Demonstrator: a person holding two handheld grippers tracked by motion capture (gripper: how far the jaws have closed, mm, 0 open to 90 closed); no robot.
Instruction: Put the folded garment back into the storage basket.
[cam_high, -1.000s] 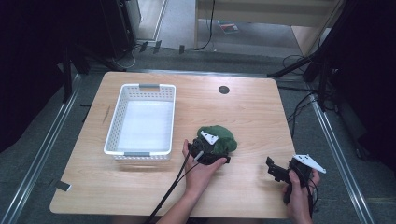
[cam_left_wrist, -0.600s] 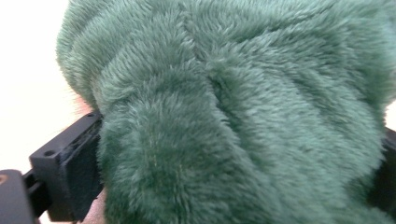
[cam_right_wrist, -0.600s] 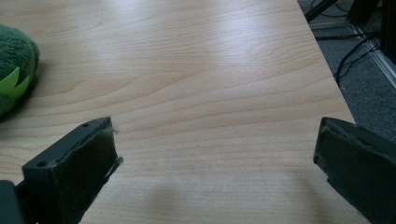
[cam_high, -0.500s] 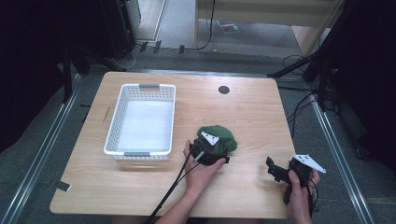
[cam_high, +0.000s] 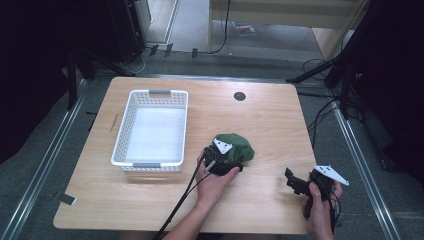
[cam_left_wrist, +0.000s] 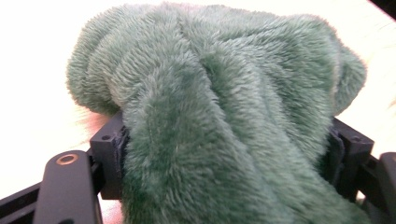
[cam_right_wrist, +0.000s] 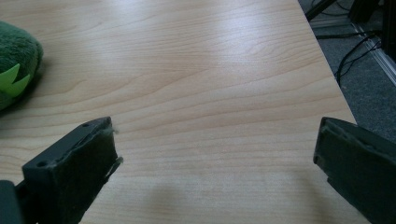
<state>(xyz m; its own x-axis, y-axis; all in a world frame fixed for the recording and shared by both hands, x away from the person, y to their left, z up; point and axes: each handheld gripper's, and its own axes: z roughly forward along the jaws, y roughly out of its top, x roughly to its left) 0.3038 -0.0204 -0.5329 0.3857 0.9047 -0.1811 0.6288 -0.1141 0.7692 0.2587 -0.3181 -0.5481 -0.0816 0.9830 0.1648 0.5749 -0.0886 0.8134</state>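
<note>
Now the left gripper (cam_left_wrist: 224, 154), jaws just closing, seemingly pinches the green plush toy (cam_left_wrist: 219, 93).

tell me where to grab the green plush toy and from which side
Grip the green plush toy across the raised fold of fur on its near, person-facing side, coming in low over the table. The left gripper has just been closing there; the soft pile bunches between its jaws, so it gives and holds.
</note>
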